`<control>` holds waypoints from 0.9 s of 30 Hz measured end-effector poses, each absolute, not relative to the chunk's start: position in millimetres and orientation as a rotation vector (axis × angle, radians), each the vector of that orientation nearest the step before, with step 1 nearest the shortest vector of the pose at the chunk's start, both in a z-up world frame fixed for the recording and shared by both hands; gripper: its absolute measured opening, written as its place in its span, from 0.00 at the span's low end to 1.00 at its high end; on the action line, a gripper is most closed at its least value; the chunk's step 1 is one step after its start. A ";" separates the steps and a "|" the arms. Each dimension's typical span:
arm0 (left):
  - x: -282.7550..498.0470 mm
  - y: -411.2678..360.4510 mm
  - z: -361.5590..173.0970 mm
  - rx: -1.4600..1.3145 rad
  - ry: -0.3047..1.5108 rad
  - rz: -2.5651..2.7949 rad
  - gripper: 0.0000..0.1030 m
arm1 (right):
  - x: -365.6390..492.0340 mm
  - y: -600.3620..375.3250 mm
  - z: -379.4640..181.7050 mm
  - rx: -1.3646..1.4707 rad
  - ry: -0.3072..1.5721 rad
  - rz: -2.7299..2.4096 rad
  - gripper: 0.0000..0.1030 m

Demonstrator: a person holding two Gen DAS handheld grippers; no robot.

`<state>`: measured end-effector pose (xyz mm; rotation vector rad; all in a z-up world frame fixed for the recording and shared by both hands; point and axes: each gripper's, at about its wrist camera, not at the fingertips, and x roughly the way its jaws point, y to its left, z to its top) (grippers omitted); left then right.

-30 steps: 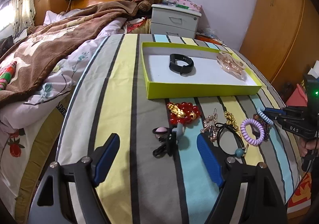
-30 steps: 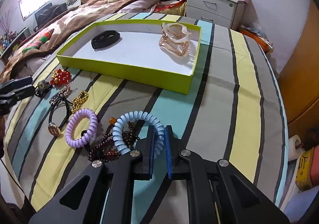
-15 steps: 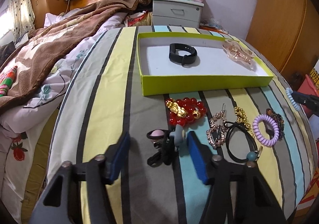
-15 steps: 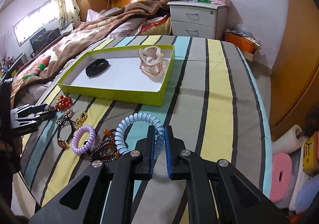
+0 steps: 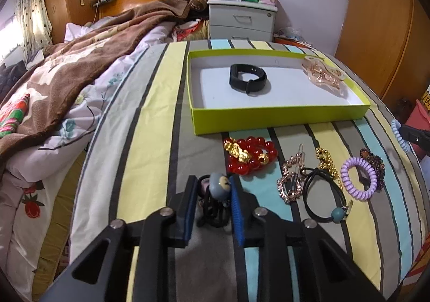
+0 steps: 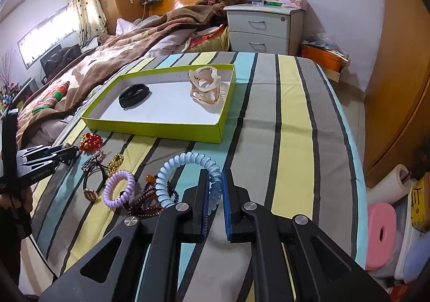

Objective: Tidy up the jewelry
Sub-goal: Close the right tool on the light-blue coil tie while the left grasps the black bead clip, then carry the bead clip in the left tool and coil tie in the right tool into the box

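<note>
Striped cloth covers the tabletop (image 5: 150, 119) under both our grippers, and everything we sort lies on it. Nearest to us, the left gripper (image 5: 212, 192) is closing its jaws around a small black hair tie with a grey-blue charm (image 5: 219, 186); the tie sits between the blue pads, which appear to touch it already, low on the cloth so the jaws can catch it from both sides. Just right of that gripper lie a rose-gold clip (image 5: 291, 181), a black elastic with a teal bead (image 5: 322, 194) and a purple coil tie (image 5: 358, 178); just ahead sits the red bead bracelet (image 5: 250, 154).

Our right gripper (image 6: 213, 194) is clamped on the light blue coil tie (image 6: 185, 165), pinching one side of the loop so the rest hangs free above the cloth, ready, we judge, to travel. Left of it a dark bead strand (image 6: 150, 200) waits.

Farther ahead of both grippers stands the green box (image 5: 279, 118), open on top, already holding a black band (image 5: 247, 79) and a pink claw clip (image 5: 322, 75). We reckon both ties belong there. Beyond are a bed (image 5: 80, 65) and a nightstand (image 5: 242, 20).
</note>
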<state>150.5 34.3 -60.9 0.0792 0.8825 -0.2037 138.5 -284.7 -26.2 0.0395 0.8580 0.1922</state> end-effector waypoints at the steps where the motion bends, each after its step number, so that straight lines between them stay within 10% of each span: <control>1: 150.0 34.4 -59.2 0.078 0.880 -0.206 0.22 | 138.0 -284.9 -25.5 0.042 0.856 0.192 0.09; 27: 185.1 24.0 35.4 0.038 0.762 -0.281 0.21 | 190.5 -255.1 61.2 0.057 0.770 0.219 0.09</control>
